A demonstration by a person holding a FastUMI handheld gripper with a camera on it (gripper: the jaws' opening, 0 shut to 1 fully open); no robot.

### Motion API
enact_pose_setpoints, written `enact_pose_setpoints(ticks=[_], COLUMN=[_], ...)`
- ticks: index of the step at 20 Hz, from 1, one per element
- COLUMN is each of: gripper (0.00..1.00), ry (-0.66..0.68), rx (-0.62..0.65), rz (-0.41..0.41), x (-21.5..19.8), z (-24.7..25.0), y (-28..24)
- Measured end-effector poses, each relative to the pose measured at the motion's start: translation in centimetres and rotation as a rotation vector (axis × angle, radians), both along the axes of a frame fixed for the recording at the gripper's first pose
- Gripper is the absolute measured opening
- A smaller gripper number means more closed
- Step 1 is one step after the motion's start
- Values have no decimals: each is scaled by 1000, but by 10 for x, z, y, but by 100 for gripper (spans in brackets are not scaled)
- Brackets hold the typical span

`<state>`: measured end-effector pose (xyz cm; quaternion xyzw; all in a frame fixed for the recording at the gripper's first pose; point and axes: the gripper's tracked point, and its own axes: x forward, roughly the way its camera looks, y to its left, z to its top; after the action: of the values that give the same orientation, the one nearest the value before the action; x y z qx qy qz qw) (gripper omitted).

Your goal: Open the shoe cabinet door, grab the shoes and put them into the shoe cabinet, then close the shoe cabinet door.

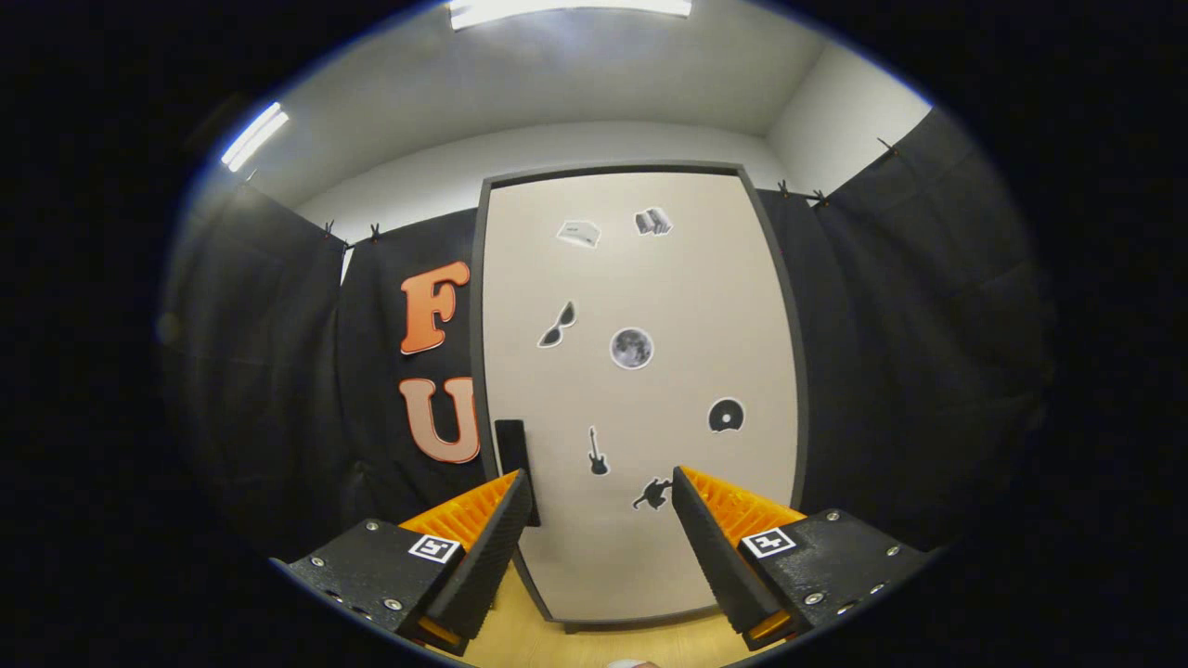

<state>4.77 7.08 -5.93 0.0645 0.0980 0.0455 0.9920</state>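
Before closed cabinet door (640, 390), gripper (601, 501) agape

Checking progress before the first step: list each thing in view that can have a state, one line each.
shoe cabinet door: shut, flush in its dark frame.
door handle: dark, near the door's left edge, untouched, just beyond the left finger.
gripper: open, fingers spread, nothing between them, facing the door.
ceiling lights: on.

Black cloth walls (882, 353) (clipped at top), white ceiling (575, 74) with two strip lights (255, 134), wood floor (594, 645).
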Motion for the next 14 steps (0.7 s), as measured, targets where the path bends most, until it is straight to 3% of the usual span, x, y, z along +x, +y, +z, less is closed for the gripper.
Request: enact_pose_setpoints(ticks=[8,14], gripper=[89,69], ry=[68,118], rx=[-7,-129], rz=[56,-1], x=[55,94], z=[-25,-59], y=[64,74])
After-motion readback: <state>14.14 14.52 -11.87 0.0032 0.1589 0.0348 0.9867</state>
